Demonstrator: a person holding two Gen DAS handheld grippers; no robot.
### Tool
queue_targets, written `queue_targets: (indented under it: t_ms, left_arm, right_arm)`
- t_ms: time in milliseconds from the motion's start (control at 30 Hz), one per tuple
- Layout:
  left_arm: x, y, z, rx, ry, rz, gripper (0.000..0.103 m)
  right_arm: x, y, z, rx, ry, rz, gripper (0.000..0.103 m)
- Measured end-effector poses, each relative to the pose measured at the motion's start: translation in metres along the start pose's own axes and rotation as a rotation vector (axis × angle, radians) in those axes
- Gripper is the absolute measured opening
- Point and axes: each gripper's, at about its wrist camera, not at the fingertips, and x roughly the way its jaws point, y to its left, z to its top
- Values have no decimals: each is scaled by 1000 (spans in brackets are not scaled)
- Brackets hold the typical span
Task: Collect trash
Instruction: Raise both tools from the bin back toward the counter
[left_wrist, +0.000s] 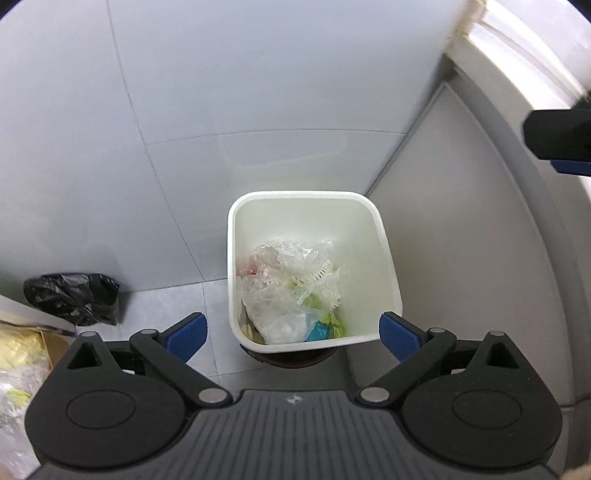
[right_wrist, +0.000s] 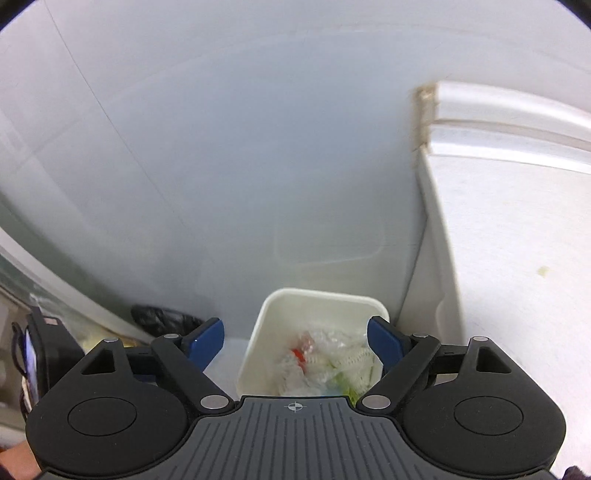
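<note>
While both pairs of jaws stand wide and empty, the white bin (left_wrist: 314, 273) with its crumpled plastic trash (left_wrist: 291, 291) sits on the floor in the corner, dead ahead at twelve o'clock of the left gripper (left_wrist: 293, 332), whose blue pads straddle its near rim without touching. From the right gripper (right_wrist: 295, 345) the bin also lies at twelve o'clock, but lower and partly hidden. The left looks nearer. A black bag (left_wrist: 74, 297) lies at nine o'clock of the bin.

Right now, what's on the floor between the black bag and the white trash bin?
Nothing: in the left wrist view only bare floor tile separates the black bag from the white bin.
</note>
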Motion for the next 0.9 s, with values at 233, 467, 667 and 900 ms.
queue_targets:
  t_ms: [233, 467, 667, 900]
  left_arm:
    - [-26, -12, 6, -4, -37, -30, 101]
    - [-48, -35, 15, 40, -75, -67, 102]
    - [-69, -65, 30, 104, -115, -100, 102]
    - [-83, -114, 45, 216, -154, -157, 102]
  right_arm:
    - [-46, -24, -14, -34, -103, -78, 91]
    - [-95, -73, -42, 27, -196, -211, 96]
    - [-121, -116, -66, 82, -228, -328, 96]
    - [-168, -168, -98, 170, -284, -421, 96]
